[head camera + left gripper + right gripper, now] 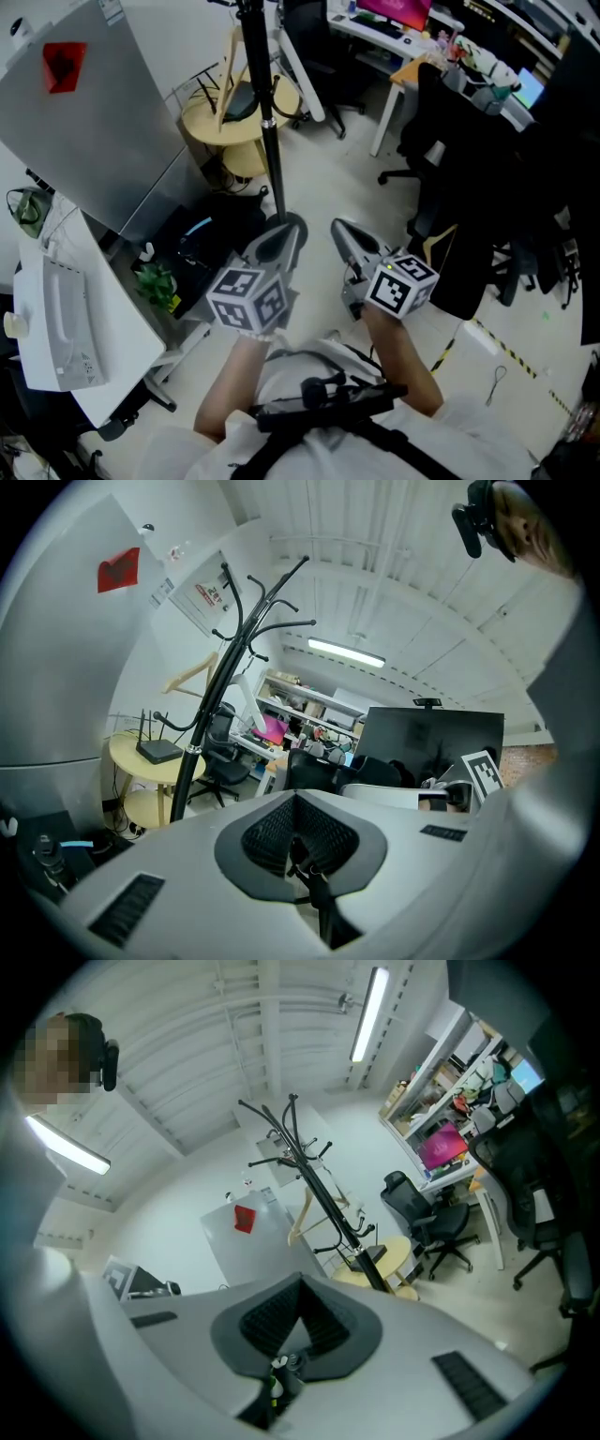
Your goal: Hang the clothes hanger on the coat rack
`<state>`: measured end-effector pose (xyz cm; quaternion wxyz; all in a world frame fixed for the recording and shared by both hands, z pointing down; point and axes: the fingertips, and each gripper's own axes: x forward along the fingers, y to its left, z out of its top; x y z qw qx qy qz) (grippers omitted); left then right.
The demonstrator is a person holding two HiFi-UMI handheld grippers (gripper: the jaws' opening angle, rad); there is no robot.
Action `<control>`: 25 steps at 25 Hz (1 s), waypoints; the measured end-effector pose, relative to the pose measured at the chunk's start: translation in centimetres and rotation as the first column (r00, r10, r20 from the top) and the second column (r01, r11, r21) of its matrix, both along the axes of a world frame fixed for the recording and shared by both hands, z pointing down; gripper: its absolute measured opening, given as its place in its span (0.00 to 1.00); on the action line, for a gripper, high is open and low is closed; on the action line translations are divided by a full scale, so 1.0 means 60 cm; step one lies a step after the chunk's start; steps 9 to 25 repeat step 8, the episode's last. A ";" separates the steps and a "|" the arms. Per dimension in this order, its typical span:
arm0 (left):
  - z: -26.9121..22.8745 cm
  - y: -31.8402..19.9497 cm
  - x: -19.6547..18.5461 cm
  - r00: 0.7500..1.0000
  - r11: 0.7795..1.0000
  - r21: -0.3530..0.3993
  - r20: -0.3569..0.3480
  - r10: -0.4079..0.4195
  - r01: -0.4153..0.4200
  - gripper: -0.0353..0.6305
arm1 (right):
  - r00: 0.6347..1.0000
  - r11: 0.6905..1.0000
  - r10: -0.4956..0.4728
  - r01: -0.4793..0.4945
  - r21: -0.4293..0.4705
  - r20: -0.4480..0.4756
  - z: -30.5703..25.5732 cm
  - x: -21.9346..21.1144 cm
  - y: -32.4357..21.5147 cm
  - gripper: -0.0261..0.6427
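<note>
The left gripper [286, 231] and the right gripper [345, 234] both have their jaws pressed together, gripping nothing. The coat rack [267, 122] stands just ahead of the left gripper. A wooden hanger [192, 675] sits against the rack's pole.

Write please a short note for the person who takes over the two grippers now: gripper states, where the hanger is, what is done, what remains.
Left gripper: shut, empty, held in front of the person.
Right gripper: shut, empty, beside the left one.
The wooden hanger seems to hang on the coat rack, close to its black pole.
Done: the hanging, as far as it shows.
Remaining: probably only to check that the hook sits well.
</note>
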<state>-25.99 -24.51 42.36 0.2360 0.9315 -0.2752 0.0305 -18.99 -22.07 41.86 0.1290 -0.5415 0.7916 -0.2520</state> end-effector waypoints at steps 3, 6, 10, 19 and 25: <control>0.004 0.000 -0.012 1.000 1.000 -0.006 -0.004 0.002 -0.002 0.04 | 1.000 1.000 0.003 -0.003 -0.011 -0.011 0.006 -0.012 -0.001 0.03; 0.005 -0.004 -0.022 1.000 1.000 -0.011 -0.008 0.001 -0.001 0.04 | 1.000 1.000 0.009 -0.010 -0.026 -0.016 0.008 -0.020 -0.003 0.03; 0.005 -0.006 -0.026 1.000 1.000 -0.013 -0.009 0.003 -0.003 0.04 | 1.000 0.999 0.015 -0.016 -0.033 -0.015 0.008 -0.024 -0.003 0.03; 0.005 -0.006 -0.026 1.000 1.000 -0.013 -0.009 0.003 -0.003 0.04 | 1.000 0.999 0.015 -0.016 -0.033 -0.015 0.008 -0.024 -0.003 0.03; 0.005 -0.006 -0.026 1.000 1.000 -0.013 -0.009 0.003 -0.003 0.04 | 1.000 0.999 0.015 -0.016 -0.033 -0.015 0.008 -0.024 -0.003 0.03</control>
